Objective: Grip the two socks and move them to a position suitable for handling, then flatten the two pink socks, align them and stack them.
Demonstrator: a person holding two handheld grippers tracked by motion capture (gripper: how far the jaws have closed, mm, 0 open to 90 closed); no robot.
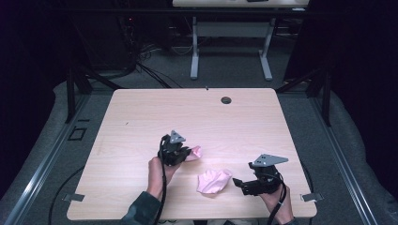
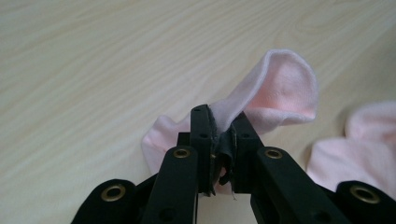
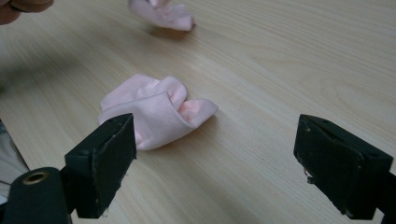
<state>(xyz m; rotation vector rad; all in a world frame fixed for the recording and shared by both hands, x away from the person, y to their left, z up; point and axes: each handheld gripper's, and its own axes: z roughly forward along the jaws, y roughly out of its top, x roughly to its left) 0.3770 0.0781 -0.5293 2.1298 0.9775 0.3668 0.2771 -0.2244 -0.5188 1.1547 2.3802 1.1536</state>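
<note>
The left tool (image 1: 184,153) is clamped on a pale pink sock (image 2: 275,88), just right of the surface's (image 1: 141,117) centre, its long axis pointing to 2 o'clock. The second pink sock (image 1: 213,181) lies crumpled at 5 o'clock from it. Beside this one, the right tool (image 1: 240,183) stands wide open and holds nothing.

We see one sock (image 1: 194,153) on the table (image 1: 141,122) left of and behind the other sock (image 1: 213,181), apart from it.

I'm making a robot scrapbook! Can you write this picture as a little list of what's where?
table: light wood table
left gripper: shut on one pink sock, pinching its edge
right gripper: open, holding nothing, pointing at the other sock
second pink sock: crumpled on the table, apart from both grippers
hole in table: near the far edge
</note>
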